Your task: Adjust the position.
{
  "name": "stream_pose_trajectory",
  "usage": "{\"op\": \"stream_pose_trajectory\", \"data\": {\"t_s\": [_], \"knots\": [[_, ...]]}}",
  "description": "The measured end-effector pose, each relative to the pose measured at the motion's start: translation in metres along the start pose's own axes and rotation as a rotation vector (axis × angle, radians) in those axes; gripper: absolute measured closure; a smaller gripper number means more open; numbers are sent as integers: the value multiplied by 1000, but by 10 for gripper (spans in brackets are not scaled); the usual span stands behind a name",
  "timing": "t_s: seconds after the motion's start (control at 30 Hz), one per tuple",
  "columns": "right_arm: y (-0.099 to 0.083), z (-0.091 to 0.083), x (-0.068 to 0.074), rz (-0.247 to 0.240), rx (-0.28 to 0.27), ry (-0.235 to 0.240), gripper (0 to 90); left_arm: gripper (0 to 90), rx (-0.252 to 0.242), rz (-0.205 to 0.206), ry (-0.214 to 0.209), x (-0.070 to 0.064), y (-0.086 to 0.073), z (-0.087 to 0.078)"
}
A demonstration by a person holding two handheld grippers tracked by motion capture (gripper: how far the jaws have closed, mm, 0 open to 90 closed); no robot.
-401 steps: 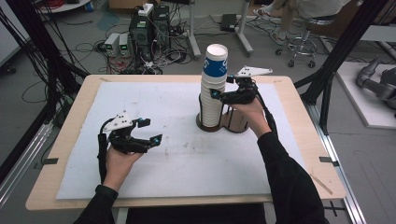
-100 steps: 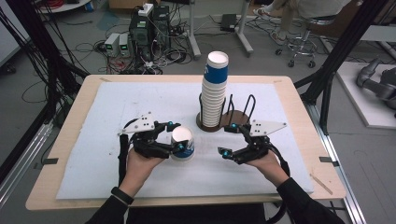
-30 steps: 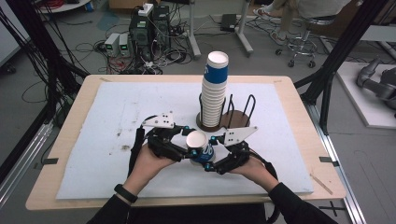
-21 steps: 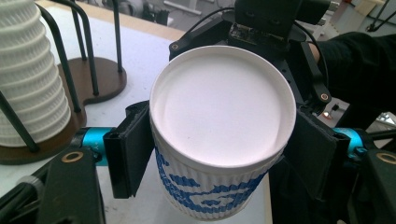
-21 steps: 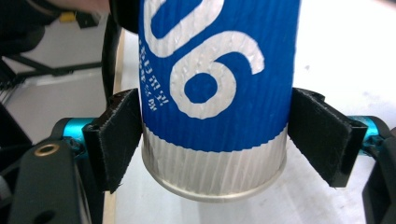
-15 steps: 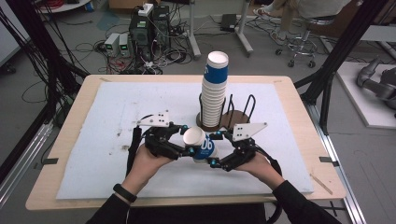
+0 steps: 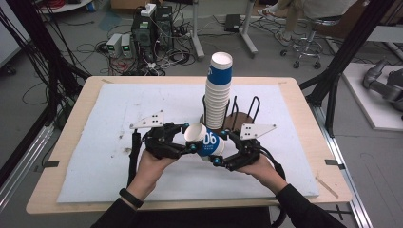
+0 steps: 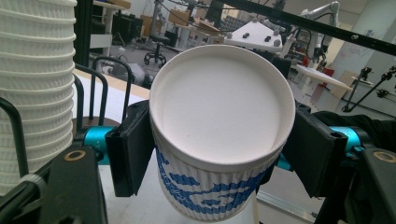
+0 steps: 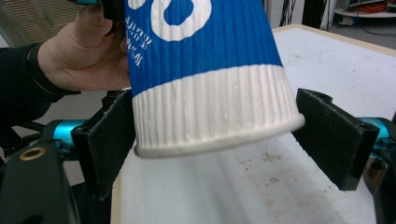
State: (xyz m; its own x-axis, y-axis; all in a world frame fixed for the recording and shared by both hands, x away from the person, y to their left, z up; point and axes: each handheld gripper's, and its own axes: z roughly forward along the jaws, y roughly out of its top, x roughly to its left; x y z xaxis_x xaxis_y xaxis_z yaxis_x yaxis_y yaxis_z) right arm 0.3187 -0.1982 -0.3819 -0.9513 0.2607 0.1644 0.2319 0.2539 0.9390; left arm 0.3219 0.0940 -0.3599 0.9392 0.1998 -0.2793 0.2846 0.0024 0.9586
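Note:
A blue and white ribbed paper cup (image 7: pixel 211 144) hangs tilted over the middle of the white mat (image 7: pixel 119 109). Its flat base faces my left gripper (image 7: pixel 189 137), whose pads press both sides of that end; the left gripper view has the base disc (image 8: pixel 219 107) between the jaws of the left gripper (image 8: pixel 222 149). My right gripper (image 7: pixel 222 148) comes from the right. In the right gripper view the white rim band of the cup (image 9: pixel 210 112) fills the gap of the right gripper (image 9: pixel 219 144), both pads against it.
A tall stack of upturned cups (image 7: pixel 218 90) stands in a round wire-looped holder (image 7: pixel 255 109) just behind the grippers. The wooden table (image 7: pixel 304 109) ends near my forearms. Computers and cables lie on the floor beyond the far edge.
The left gripper carried the cup from left of centre to the middle, and the right gripper came in to meet it. Over the last half second the cup tipped slightly, with both grippers on it.

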Motion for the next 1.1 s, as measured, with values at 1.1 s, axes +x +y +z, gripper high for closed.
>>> {"op": "stream_pose_trajectory", "data": {"t_s": [1.1], "knots": [[11, -12, -3, -81, 96, 24, 169, 296, 115, 72, -38, 2, 4, -4]]}}
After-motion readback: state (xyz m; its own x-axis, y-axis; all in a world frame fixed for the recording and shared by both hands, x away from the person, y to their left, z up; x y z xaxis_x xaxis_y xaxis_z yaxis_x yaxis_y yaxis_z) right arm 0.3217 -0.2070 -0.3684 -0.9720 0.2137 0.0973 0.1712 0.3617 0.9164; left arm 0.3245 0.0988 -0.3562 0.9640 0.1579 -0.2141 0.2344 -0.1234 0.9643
